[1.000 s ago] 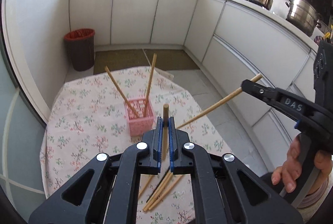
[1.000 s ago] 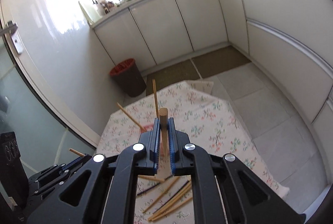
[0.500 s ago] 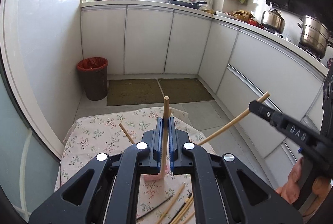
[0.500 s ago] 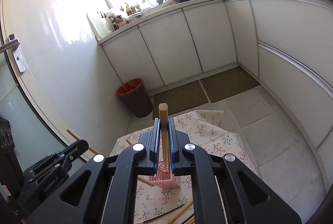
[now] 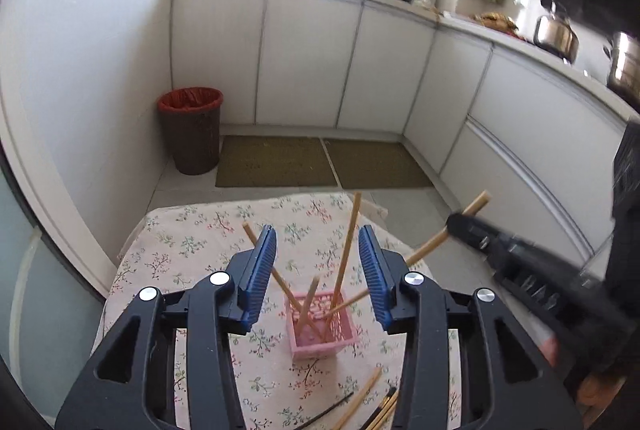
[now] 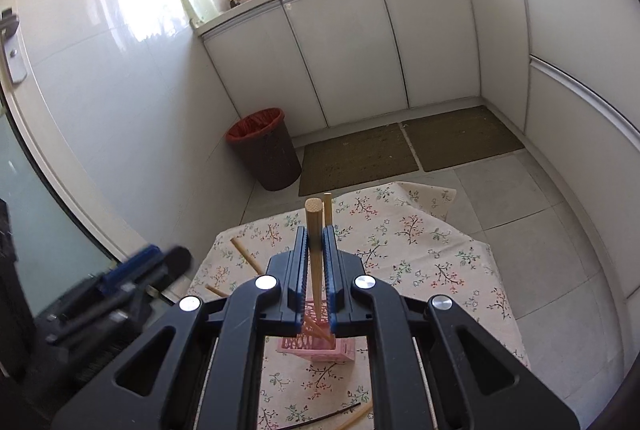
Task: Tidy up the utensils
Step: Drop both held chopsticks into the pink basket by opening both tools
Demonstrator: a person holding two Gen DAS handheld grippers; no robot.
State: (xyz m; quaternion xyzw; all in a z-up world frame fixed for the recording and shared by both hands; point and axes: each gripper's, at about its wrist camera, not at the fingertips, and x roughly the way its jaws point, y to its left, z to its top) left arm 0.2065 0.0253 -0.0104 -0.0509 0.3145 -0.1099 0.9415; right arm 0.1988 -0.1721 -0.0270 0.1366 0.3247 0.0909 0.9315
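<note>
In the left wrist view the left gripper [image 5: 318, 270] fills the lower half of the frame with its blue-padded jaws spread wide and nothing between them. Through the gap, low in the centre, the pink basket [image 5: 322, 330] stands on the floral tablecloth [image 5: 192, 242] with several wooden chopsticks [image 5: 346, 242] leaning out of it at different angles. At the bottom edge, loose chopsticks [image 5: 356, 402] lie on the cloth, partly cut off by the frame and by the gripper body, so their number is hard to tell; at least one is dark.

At the right of that view the right gripper [image 5: 472, 230] comes in blurred, clamped on a wooden chopstick [image 5: 476, 204] whose end sticks out toward upper right.

In the right wrist view the right gripper [image 6: 316, 266] has its jaws narrow, pinching that chopstick [image 6: 314, 230] upright at mid-frame. Its lower end points down at the basket [image 6: 316, 344], which is largely hidden behind the jaws; whether the tip is inside it cannot be made out. The left gripper [image 6: 148, 266] is a blur at the left edge. A red-lined bin [image 6: 266, 150] stands on the floor beyond the table.
</note>
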